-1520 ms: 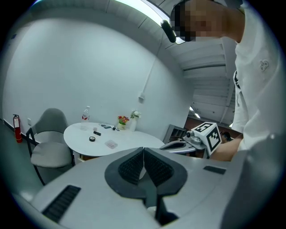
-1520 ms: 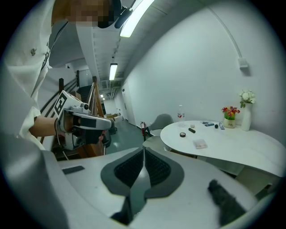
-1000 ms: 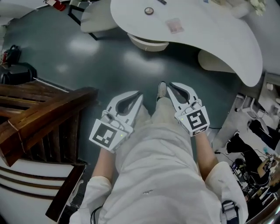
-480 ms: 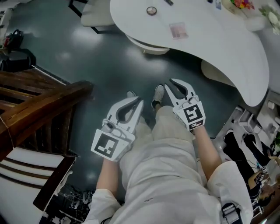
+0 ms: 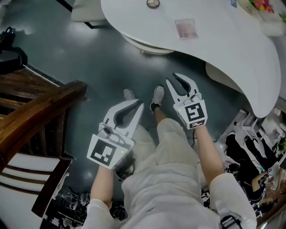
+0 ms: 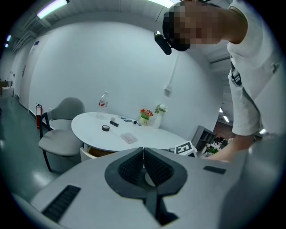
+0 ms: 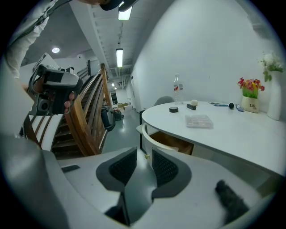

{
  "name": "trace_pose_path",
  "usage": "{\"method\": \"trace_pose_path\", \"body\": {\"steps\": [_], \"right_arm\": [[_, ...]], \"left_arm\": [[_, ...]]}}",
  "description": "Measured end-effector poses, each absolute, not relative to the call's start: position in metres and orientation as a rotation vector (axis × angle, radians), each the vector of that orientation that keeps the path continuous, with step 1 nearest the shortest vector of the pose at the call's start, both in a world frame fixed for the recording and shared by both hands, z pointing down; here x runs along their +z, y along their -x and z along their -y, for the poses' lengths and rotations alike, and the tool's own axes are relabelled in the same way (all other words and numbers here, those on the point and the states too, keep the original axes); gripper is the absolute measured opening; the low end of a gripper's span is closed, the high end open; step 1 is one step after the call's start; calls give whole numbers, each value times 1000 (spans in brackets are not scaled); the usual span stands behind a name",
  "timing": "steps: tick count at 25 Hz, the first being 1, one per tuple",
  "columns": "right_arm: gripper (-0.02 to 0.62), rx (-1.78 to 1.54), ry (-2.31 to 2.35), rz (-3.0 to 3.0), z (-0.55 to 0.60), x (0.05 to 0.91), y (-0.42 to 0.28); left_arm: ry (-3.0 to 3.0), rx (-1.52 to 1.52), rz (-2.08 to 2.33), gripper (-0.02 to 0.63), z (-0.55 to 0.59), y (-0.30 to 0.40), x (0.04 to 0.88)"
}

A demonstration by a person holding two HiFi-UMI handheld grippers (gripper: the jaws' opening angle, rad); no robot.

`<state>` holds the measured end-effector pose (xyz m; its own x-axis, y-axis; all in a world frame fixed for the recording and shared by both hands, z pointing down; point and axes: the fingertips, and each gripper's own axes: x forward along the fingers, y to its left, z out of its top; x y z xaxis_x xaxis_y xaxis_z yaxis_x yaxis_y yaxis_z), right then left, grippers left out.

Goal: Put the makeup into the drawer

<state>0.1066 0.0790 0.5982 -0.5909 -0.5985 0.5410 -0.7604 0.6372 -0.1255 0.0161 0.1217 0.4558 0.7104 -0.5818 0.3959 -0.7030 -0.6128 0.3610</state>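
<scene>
Both empty: left tongs (image 6: 143, 150) pressed together; right tongs (image 7: 144, 154) just opening.

A white table top with a rounded, curving edge (image 5: 214, 44) carries a few small things. Towards its far side stand a clear plastic bottle with a red label (image 7: 177, 94), a small pot of red and yellow flowers (image 7: 249, 100) and a white vase (image 6: 157, 121). Closer in lie a round black compact (image 5: 153, 3), a small black stick-shaped item (image 6: 114, 123) and a flat clear rectangular case (image 5: 185, 28), all apart from one another. Under the top a curved-front drawer with a wooden inside (image 7: 172, 142) stands open. The table rests on a glossy dark grey floor (image 5: 85, 58), which also bears a grey padded chair (image 6: 62, 134) and a brown wooden staircase (image 5: 31, 116).
</scene>
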Motion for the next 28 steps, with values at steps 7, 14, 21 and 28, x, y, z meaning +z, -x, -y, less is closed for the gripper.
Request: {"method": "trace_pose_path", "body": {"steps": [7, 14, 21, 28], "right_arm": [[137, 430, -1129, 2369, -45, 644, -121], [187, 394, -1153, 2343, -14, 683, -126], [233, 386, -1148, 2342, 11, 697, -121], [232, 370, -1118, 2353, 13, 699, -118]], "left_arm": [[-2396, 337, 992, 12, -107, -14, 500], [-2370, 350, 996, 12, -103, -11, 528], [-2366, 355, 1006, 12, -94, -5, 531], [-2379, 365, 999, 12, -90, -3, 530]]}}
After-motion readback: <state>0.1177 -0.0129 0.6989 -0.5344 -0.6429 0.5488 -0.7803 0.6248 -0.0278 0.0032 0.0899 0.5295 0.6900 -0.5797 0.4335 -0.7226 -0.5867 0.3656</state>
